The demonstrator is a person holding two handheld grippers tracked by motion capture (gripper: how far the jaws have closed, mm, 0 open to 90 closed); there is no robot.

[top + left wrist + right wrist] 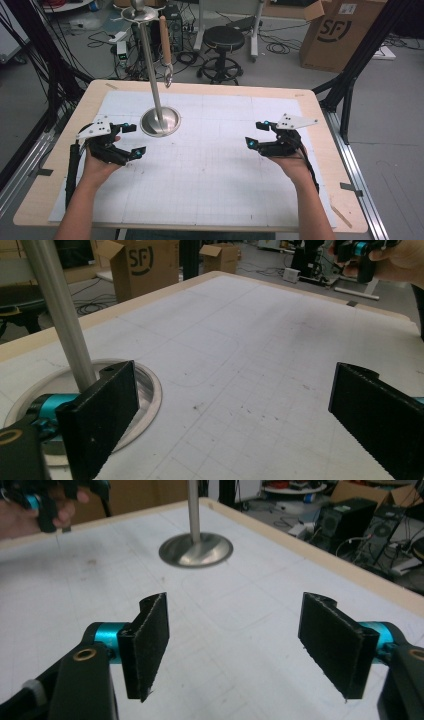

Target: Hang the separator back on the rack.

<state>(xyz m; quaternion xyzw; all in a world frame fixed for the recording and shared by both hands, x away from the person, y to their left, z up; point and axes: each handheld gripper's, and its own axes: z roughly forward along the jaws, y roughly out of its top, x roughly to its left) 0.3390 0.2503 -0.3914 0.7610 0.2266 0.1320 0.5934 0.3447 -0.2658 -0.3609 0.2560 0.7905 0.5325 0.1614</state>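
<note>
A metal stand with a round base (160, 121) and a tall pole (150, 65) rises from the white gridded mat (210, 165) at the back left. From its top disc (140, 12) hangs a wooden-handled utensil (166, 47). My left gripper (133, 140) hovers open just left of the base, which lies close behind its left jaw in the left gripper view (145, 390). My right gripper (256, 134) is open over the mat's right side, nothing between its jaws. The stand's base (196, 550) lies ahead of it in the right gripper view.
The table's wooden rim (210, 86) frames the mat. Beyond the far edge stand a black stool (223, 47), a cardboard box (340, 32) and tangled cables. Black frame posts (350, 85) flank the table on the right.
</note>
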